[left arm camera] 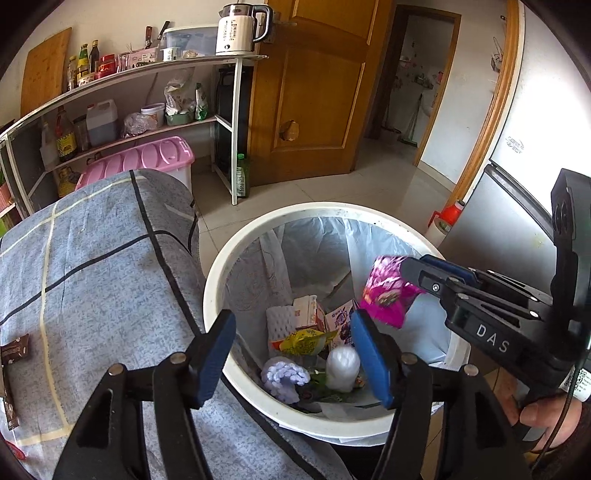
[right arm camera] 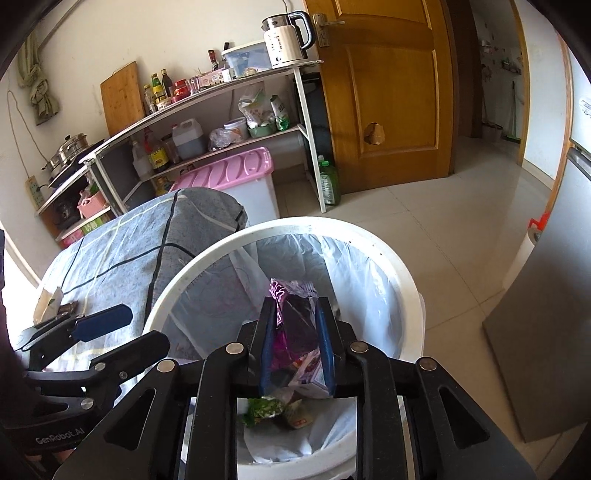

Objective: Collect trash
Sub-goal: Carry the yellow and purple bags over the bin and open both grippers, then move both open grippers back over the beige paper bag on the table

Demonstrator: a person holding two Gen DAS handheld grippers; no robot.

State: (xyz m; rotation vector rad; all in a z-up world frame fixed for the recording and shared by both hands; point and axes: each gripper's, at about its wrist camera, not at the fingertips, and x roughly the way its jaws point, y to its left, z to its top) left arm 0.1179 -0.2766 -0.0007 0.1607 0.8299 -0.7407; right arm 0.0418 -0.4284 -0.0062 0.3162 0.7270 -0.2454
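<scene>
The left gripper (left arm camera: 291, 354) hangs over the near rim of the white bin (left arm camera: 212, 295), its blue pads spread apart and nothing between them; directly below and ahead of it, at the bottom of the plastic liner (left arm camera: 373, 240), lie a white wad (left arm camera: 342, 367), a pale purple knitted lump (left arm camera: 282, 376), a yellow wrapper (left arm camera: 303, 341) and some small cartons (left arm camera: 306, 310). The right gripper (right arm camera: 297, 350) reaches over the same bin from the right side; a magenta snack packet (right arm camera: 280, 325) stands between its fingers, hanging above the liner; the jaws are narrow, yet whether the pads press on the foil or have let go I cannot tell. To the left of both tongs sits a table under a grey-blue checked cloth (left arm camera: 103, 266), touching the bin's rim; on it, far left of the left gripper, lies a brown wrapper (left arm camera: 14, 349); beyond the tongs stand a shelf (left arm camera: 147, 70) with a kettle (left arm camera: 240, 31).
</scene>
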